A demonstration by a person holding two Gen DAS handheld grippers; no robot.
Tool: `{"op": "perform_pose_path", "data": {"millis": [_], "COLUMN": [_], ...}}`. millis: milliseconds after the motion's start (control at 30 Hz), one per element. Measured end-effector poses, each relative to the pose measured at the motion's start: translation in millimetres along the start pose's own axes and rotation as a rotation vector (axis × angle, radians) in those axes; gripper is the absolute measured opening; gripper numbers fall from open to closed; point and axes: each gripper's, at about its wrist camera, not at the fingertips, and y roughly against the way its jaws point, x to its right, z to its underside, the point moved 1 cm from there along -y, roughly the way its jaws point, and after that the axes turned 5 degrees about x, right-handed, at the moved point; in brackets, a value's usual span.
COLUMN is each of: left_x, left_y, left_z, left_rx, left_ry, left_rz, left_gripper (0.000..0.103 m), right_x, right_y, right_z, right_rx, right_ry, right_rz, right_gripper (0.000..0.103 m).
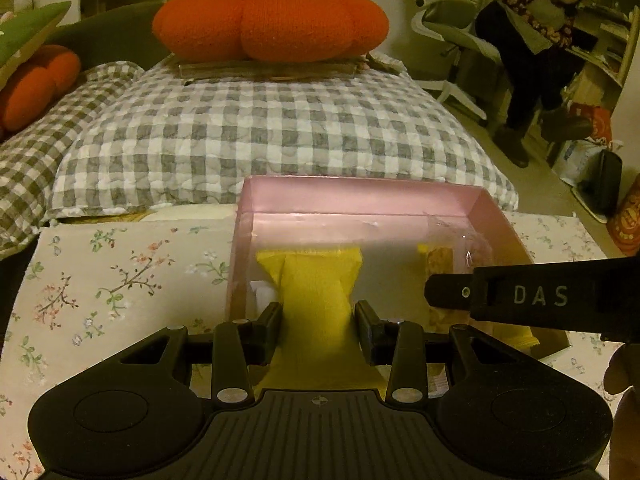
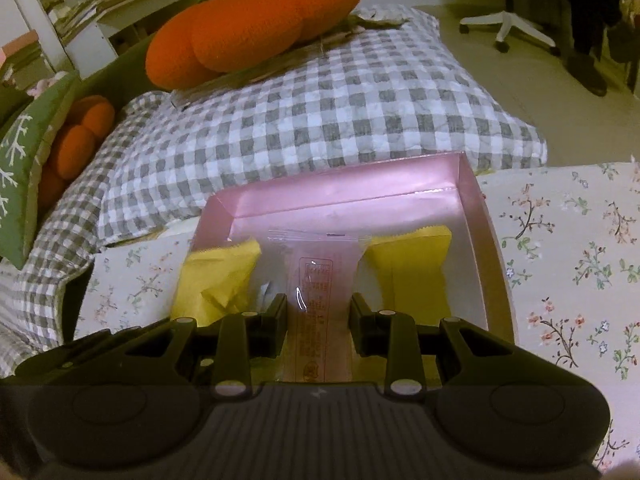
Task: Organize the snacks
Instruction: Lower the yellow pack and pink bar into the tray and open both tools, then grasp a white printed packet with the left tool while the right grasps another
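Observation:
An open pink box [image 1: 360,184] stands on a floral tablecloth [image 1: 120,272]. My left gripper [image 1: 318,312] is shut on a yellow snack packet [image 1: 316,280], which hangs over the box's left part. My right gripper [image 2: 319,308] is shut on a clear-wrapped pink snack packet [image 2: 316,280] above the middle of the pink box [image 2: 340,192]. In the right wrist view one yellow packet [image 2: 220,276] shows on its left and another yellow packet [image 2: 412,268] lies on its right. In the left wrist view the right gripper's finger [image 1: 448,292] reaches in from the right, over the clear packet [image 1: 440,260].
Behind the box lies a grey checked quilt [image 1: 260,132] with a large orange pumpkin cushion [image 1: 272,20] on top. A white office chair [image 1: 452,40] and a seated person [image 1: 528,40] are at the back right. Floral cloth [image 2: 560,240] spreads to the box's right.

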Motion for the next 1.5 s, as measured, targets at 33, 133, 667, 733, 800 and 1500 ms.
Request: {"op": "perform_pose_path", "data": {"millis": [33,133,667,733,800,1500], "left_x": [-0.3,-1.6,-1.6,-4.0,-7.0,-8.2], "left_y": [0.1,0.6,12.2,15.1,19.5,64.5], "left_z": [-0.6,-1.1,-6.4,-9.1,-12.3,7.4], "left_rx": [0.002,0.012,0.048,0.053,0.063,-0.071], "left_ry": [0.000,0.000,-0.002,0.014,0.037,0.116], "left_rz": [0.001,-0.003,0.009,0.010,0.023,0.043], "left_gripper": [0.037,0.037,0.047,0.047,0.047,0.055], "right_x": [-0.1,-0.3,14.2,14.3,15.3,32.3], "right_y": [-0.1,0.9,14.8,15.2,18.6,64.6], "right_z": [-0.3,-1.3,-6.7,-6.2,-6.8,15.3], "right_rx": [0.002,0.010,0.022,0.012,0.012,-0.125], "right_ry": [-0.002,-0.003,-0.074,-0.074,-0.083,-0.025], "right_rz": [-0.001,-0.003,0.000,0.002,-0.005,0.012], "right_gripper": [0.029,0.030,0.037,0.038,0.040,0.070]}}
